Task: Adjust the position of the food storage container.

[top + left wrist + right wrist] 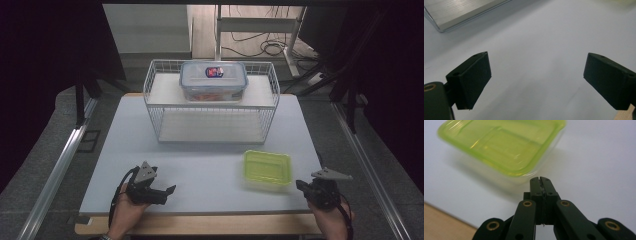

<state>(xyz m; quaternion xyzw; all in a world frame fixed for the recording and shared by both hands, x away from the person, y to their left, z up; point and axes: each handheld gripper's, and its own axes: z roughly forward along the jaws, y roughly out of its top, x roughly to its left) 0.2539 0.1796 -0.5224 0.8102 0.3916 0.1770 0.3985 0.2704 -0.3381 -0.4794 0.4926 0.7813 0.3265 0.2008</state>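
**Right tool closing on the green container: open before contact**

Right tool [541, 179]: jaws pressed flat together, nothing between them. Tip sits just short of the green container's [504, 147] near corner, not touching. In the high view the same tool [306, 188] rests at the counter's [200, 170] near right edge, the green container [267, 167] just beside it, toward the middle.

Left tool [536, 75]: jaws spread wide, empty, bare counter between them. High view puts it [165, 192] low at the near left, well apart from the container.

Farther out: wire basket [210, 102] at the back of the counter, a clear lidded box [214, 80] on its upper shelf.

Judgement: step in hand looks like taking hold of the green container.
- Jaws must part first; shut as they are, they would only shove it.
- Rim looks thin and slick; bite one wall, inner jaw inside, outer jaw outside.
- Container is likely light; approach slowly so it doesn't skate.
- Left tool is free to steady the far side if it slides.
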